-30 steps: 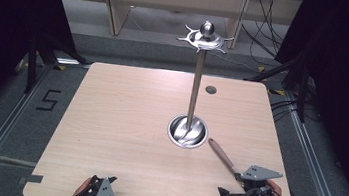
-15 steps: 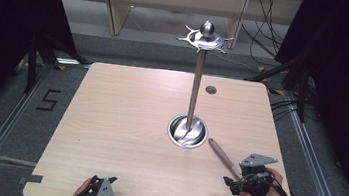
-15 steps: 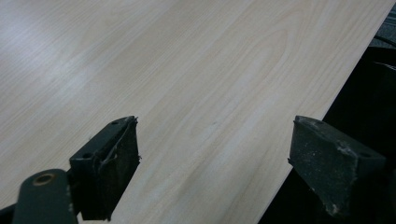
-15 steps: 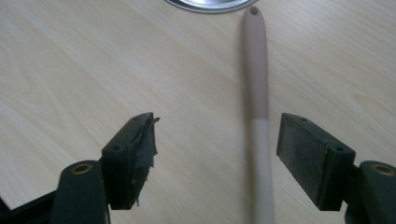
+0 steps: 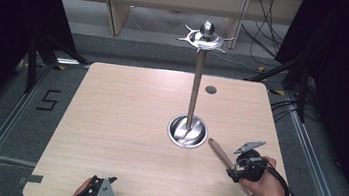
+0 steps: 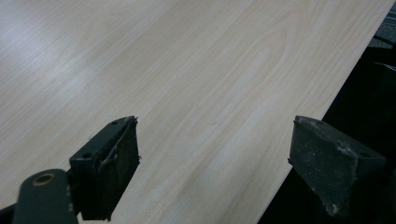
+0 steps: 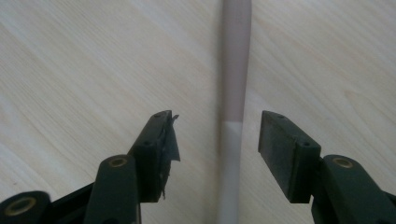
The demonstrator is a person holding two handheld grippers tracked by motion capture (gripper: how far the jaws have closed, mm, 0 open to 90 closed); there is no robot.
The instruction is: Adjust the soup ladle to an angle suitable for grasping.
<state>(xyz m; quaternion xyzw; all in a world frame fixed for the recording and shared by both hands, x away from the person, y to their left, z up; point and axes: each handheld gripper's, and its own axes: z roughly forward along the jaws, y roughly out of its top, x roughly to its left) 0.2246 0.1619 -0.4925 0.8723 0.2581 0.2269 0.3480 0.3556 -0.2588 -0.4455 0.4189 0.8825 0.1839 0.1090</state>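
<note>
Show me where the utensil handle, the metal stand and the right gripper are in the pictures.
utensil handle (image 7: pixel 235 70): right gripper view, on the brownish part of the shaft lying on the table.
metal stand (image 5: pixel 194 93): high view, on the upright pole above the round base.
right gripper (image 7: pixel 215 140): right gripper view, midway between its open jaws.

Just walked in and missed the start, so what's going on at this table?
A person works two handheld grippers. The right gripper is open, its jaws straddling the handle of a long utensil lying on the wooden table beside a metal stand. It isn't gripped yet. The left gripper sits open at the table's near edge.
</note>
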